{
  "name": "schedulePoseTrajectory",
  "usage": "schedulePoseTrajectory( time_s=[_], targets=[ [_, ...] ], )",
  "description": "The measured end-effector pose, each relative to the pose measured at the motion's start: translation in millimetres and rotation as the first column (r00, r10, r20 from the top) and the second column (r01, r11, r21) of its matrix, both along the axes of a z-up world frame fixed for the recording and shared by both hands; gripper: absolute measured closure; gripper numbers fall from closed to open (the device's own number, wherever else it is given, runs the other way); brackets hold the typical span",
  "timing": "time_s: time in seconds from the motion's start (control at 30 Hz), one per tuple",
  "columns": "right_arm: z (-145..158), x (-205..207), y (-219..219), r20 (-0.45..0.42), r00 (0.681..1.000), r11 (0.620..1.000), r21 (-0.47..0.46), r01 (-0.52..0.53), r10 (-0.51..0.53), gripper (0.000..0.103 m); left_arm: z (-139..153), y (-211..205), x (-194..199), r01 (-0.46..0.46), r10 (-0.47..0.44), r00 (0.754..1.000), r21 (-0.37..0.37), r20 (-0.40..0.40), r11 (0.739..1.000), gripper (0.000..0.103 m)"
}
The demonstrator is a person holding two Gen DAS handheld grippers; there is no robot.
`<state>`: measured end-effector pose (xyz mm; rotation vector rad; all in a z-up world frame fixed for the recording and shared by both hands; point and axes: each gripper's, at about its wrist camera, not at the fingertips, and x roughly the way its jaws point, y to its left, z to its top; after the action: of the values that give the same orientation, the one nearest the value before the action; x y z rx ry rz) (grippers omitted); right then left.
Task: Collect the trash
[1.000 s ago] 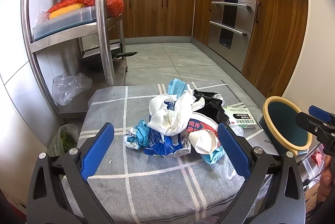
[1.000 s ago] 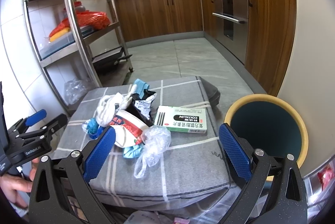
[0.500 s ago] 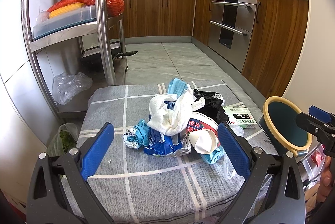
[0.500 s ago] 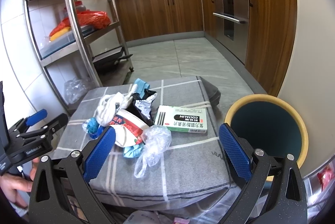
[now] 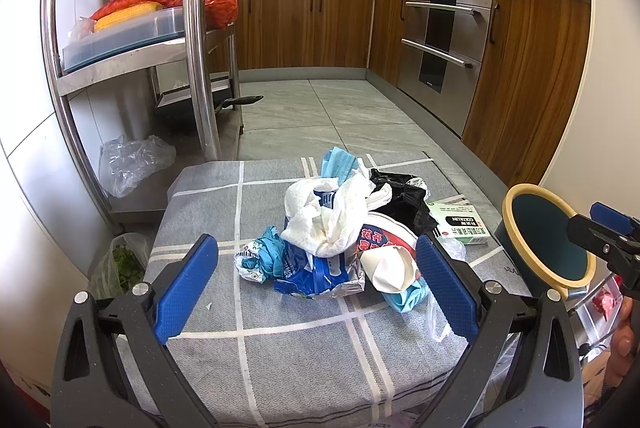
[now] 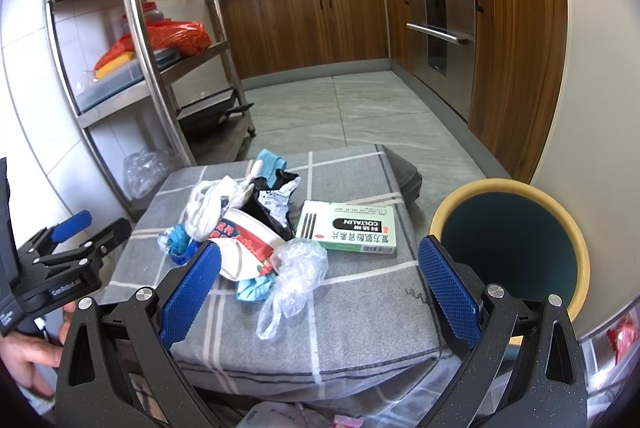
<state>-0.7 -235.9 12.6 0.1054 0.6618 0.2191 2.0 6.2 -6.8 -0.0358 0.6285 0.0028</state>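
both grippers hang short of the pile, nothing held. left gripper has its blue pads spread wide, framing the heap from the near edge of the grey checked cushion; right gripper is equally wide apart and bare, with the bin just off its right pad.

judging by this, the job sits at its very start: no piece lifted yet, the first pick to be chosen. the next move seems to call for one gripper to drop onto a single loose item and close on it, then carry it right to the bin.

going left to right across the trash pile: a crumpled teal-and-silver wrapper, a blue foil bag under a white paper towel, a red-and-white paper bowl with a black bag behind, a clear plastic bag trailing toward the near edge, then a flat green-and-white medicine box lying apart on the cushion. beyond its right edge stands the dark bin with a yellow rim, mouth open.
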Motion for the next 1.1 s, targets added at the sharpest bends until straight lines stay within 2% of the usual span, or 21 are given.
schedulePoseTrajectory(
  time_s=[0.57,0.87,1.1],
  targets=[
    [-5,2,0,-0.026,1.000,1.000,0.008,0.002,-0.002,0.005,-4,-2,10,0.010,-0.011,0.999,-0.009,-0.036,1.000,0.006],
    [-14,12,2,-0.084,0.996,0.999,0.021,-0.031,0.033,0.005,-6,7,46,0.073,-0.072,0.991,0.007,-0.115,0.997,0.006],
    [-23,25,4,-0.126,0.991,0.999,0.030,-0.037,0.040,0.005,-19,9,82,0.104,-0.101,0.978,0.007,-0.184,0.995,0.007]
  ],
)
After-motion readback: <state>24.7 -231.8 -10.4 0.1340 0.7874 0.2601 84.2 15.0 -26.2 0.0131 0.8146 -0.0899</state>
